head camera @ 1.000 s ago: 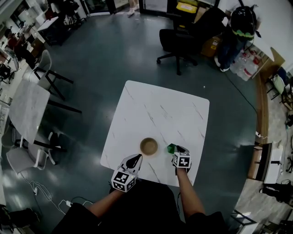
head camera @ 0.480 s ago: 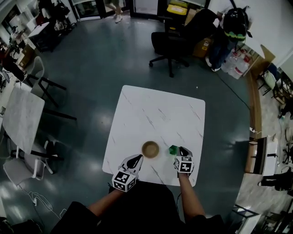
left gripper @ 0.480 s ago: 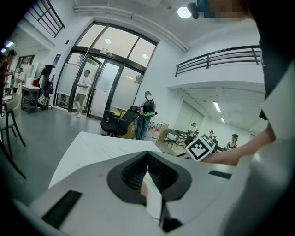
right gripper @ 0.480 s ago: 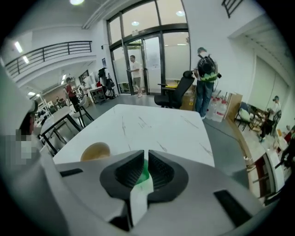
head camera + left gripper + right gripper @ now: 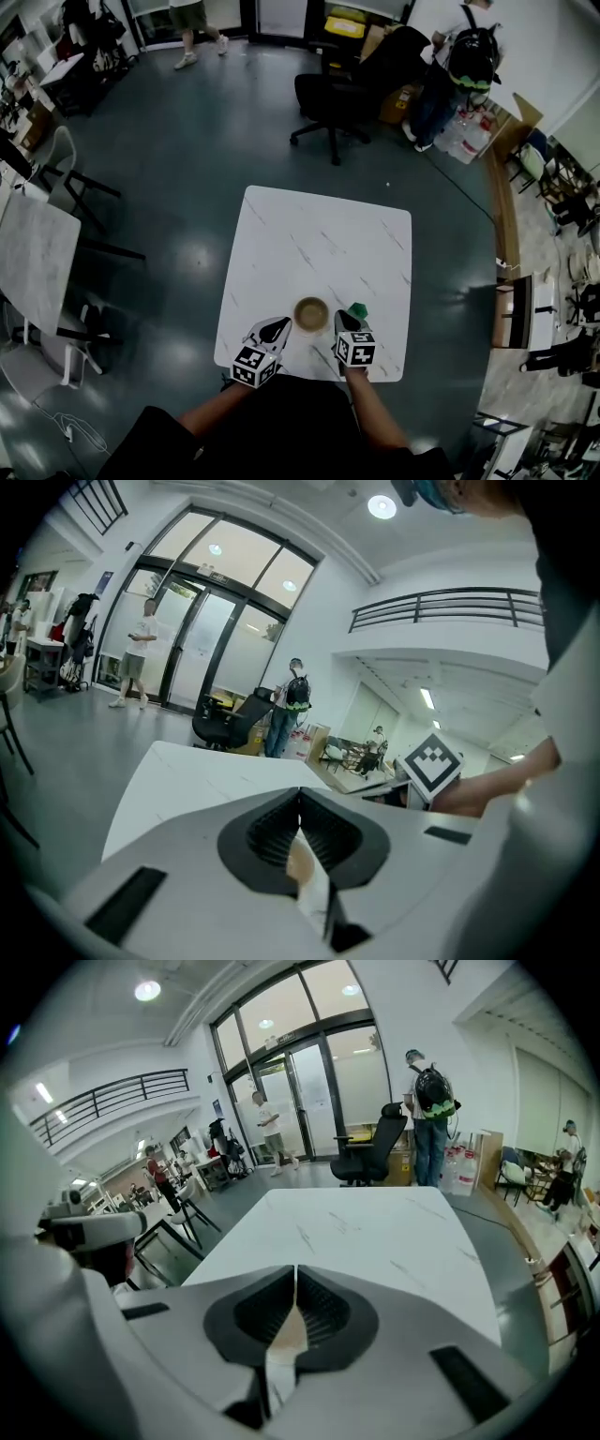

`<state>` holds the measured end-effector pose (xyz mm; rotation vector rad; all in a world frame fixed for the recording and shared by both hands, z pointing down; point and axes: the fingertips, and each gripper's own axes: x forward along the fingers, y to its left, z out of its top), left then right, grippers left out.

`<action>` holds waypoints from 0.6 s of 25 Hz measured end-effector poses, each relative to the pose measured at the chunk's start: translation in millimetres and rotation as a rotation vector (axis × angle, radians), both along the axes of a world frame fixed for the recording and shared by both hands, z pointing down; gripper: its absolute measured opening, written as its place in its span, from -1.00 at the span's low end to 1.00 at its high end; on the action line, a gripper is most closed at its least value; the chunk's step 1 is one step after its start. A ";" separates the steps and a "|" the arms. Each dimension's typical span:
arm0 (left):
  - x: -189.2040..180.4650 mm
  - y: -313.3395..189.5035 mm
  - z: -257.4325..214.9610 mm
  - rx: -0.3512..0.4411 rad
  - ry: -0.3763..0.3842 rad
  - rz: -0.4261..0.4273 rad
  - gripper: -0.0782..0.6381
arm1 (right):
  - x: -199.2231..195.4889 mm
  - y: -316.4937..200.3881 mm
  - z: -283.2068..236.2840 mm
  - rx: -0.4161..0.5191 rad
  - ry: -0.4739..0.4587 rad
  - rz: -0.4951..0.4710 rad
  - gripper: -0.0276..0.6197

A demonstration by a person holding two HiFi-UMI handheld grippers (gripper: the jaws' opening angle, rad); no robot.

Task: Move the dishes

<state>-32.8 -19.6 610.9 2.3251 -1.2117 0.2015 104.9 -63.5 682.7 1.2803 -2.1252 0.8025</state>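
A round wooden bowl (image 5: 310, 312) sits on the white marble table (image 5: 319, 234) near its front edge. A small green dish (image 5: 356, 310) lies just right of the bowl. My left gripper (image 5: 278, 325) points at the bowl from the front left, a little short of it; its jaws are shut and empty (image 5: 300, 794). My right gripper (image 5: 344, 320) hovers between the bowl and the green dish, and its jaws are shut (image 5: 296, 1269) with nothing between them. The bowl shows only as a tan patch (image 5: 301, 862) below the left gripper's jaws.
A black office chair (image 5: 328, 98) and a person with a backpack (image 5: 459, 56) stand beyond the table's far edge. Another marble table with chairs (image 5: 37, 253) is at the left. Boxes and bottles line the back right wall (image 5: 469, 131).
My right gripper has risen and shifted left, away from the green dish, which stays on the table. The left gripper has edged slightly forward. The head view has tilted.
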 end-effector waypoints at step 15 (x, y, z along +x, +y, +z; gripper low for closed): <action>-8.5 -9.5 45.7 -0.072 -0.016 0.106 -0.73 | -15.0 22.3 78.6 -0.159 0.082 0.090 -0.66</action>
